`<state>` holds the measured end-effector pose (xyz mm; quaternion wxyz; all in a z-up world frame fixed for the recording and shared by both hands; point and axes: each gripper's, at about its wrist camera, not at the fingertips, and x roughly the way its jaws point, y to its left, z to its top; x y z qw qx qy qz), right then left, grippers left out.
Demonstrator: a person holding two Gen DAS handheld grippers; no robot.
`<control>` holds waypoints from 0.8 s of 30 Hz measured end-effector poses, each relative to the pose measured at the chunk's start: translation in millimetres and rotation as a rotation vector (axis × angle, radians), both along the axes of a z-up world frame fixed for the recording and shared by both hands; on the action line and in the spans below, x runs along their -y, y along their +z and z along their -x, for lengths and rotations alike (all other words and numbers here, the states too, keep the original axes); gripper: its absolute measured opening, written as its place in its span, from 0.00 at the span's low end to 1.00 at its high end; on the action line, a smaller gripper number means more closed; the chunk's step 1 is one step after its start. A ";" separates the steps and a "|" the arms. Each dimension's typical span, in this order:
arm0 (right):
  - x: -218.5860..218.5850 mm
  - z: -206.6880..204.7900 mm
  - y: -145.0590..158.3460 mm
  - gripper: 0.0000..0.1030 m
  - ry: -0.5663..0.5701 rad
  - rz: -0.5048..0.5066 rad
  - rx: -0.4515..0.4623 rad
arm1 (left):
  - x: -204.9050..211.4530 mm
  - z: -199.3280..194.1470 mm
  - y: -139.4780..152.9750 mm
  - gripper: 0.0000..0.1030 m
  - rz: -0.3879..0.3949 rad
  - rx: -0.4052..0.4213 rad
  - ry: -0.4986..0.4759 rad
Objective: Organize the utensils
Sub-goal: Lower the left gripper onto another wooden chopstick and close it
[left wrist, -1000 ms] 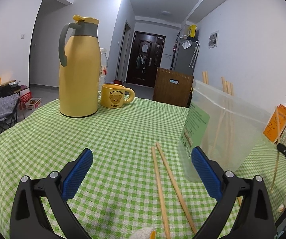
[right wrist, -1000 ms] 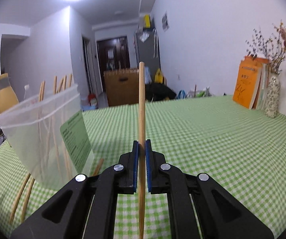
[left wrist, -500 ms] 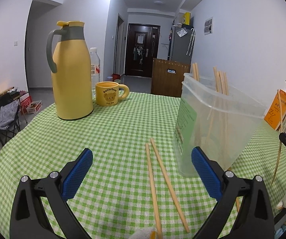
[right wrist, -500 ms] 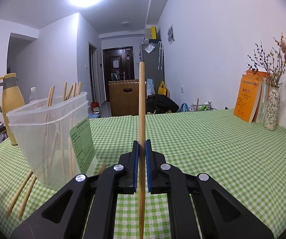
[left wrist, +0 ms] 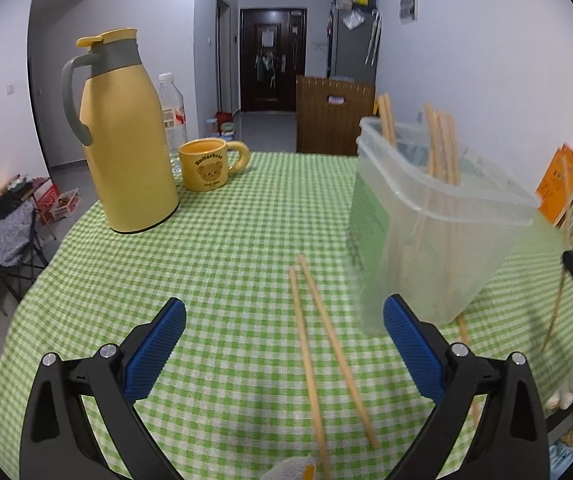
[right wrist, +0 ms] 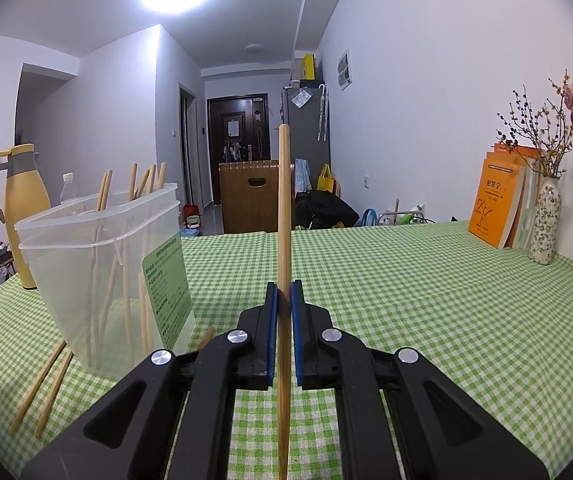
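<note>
My right gripper [right wrist: 283, 292] is shut on a wooden chopstick [right wrist: 284, 208], which stands upright between its blue pads. To its left stands a clear plastic container [right wrist: 98, 264] with several chopsticks leaning inside. Two loose chopsticks [right wrist: 42, 388] lie on the checked cloth beside the container's left foot. In the left wrist view those two chopsticks [left wrist: 318, 344] lie between the wide-open fingers of my left gripper [left wrist: 284, 318], which hovers above the cloth with nothing in it. The container [left wrist: 438, 224] is just right of them, and a further chopstick [left wrist: 468, 364] lies beside its base.
A yellow thermos jug [left wrist: 122, 136], a clear bottle [left wrist: 172, 116] and a yellow bear mug [left wrist: 210, 168] stand at the far left of the green checked tablecloth [left wrist: 226, 264]. Orange books [right wrist: 498, 204] and vases [right wrist: 544, 224] line the right wall edge.
The left gripper has risen and tipped downward, so the table and loose chopsticks now sit higher in its view. The right gripper has stayed put with its chopstick.
</note>
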<state>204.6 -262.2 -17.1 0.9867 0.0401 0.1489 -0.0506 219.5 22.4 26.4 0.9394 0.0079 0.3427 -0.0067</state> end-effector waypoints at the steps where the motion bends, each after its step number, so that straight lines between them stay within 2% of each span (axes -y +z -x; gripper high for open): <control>1: 0.0 0.0 0.0 0.07 0.000 0.000 0.000 | 0.4 -3.9 -1.6 0.93 -0.006 -0.026 -0.001; 6: -0.6 -0.3 -0.8 0.07 0.005 0.004 -0.005 | -2.8 -26.6 -15.6 0.82 0.024 -0.208 0.005; 8: -0.3 -0.3 -1.0 0.07 0.006 0.005 -0.007 | -3.7 -35.2 -23.1 0.73 0.028 -0.274 0.007; 13: -0.2 -0.9 -1.8 0.07 0.010 0.006 -0.012 | -2.7 -54.5 -43.6 0.59 0.059 -0.418 -0.005; 16: -3.6 -1.3 -3.1 0.07 0.020 0.018 -0.016 | 1.8 -61.4 -56.0 0.50 0.047 -0.457 -0.015; 20: -7.3 -1.0 -3.3 0.07 0.031 0.027 -0.015 | 6.4 -68.6 -75.4 0.29 0.040 -0.539 -0.017; 24: -5.1 -2.2 -3.4 0.07 0.036 0.014 -0.022 | 12.5 -71.6 -82.6 0.20 0.029 -0.567 -0.029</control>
